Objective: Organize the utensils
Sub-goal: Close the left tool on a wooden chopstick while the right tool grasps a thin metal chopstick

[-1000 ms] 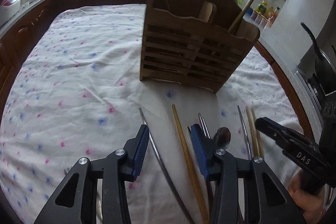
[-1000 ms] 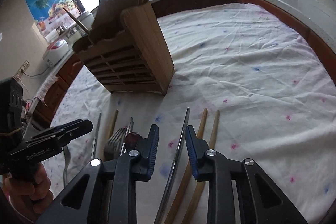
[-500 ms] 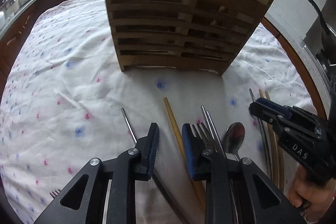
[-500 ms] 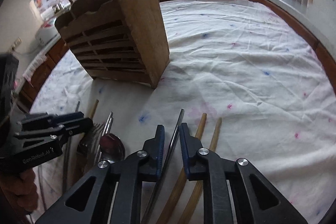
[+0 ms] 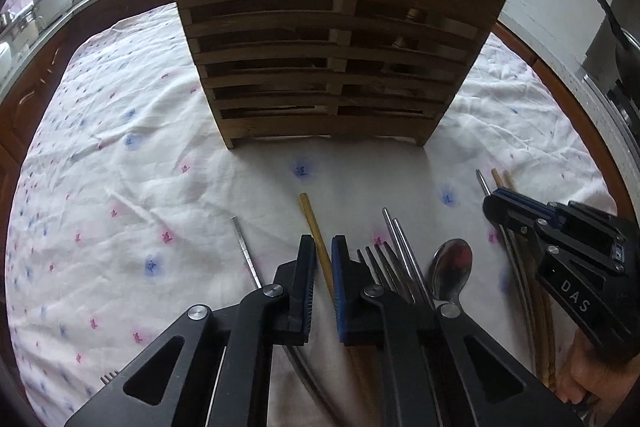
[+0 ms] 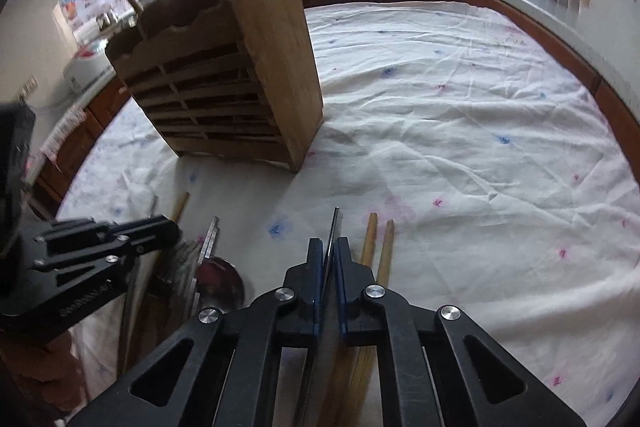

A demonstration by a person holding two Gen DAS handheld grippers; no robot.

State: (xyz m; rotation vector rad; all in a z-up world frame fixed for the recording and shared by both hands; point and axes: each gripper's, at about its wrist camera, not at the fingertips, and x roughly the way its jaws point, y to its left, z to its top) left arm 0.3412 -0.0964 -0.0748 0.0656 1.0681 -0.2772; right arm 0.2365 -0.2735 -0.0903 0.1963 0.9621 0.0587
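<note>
Both grippers pinch utensils lying on the flowered tablecloth (image 5: 120, 131). Left gripper (image 5: 320, 247) has just closed its jaws on a wooden chopstick (image 5: 312, 223); right gripper (image 6: 329, 247) has just closed on a metal chopstick (image 6: 334, 227). Beside the left gripper lie a fork (image 5: 376, 259), a spoon (image 5: 450, 267) and a thin metal rod (image 5: 244, 247). Two wooden chopsticks (image 6: 370, 239) lie just beside the right gripper. A slatted wooden holder (image 5: 332, 67) stands beyond, already holding utensils.
</note>
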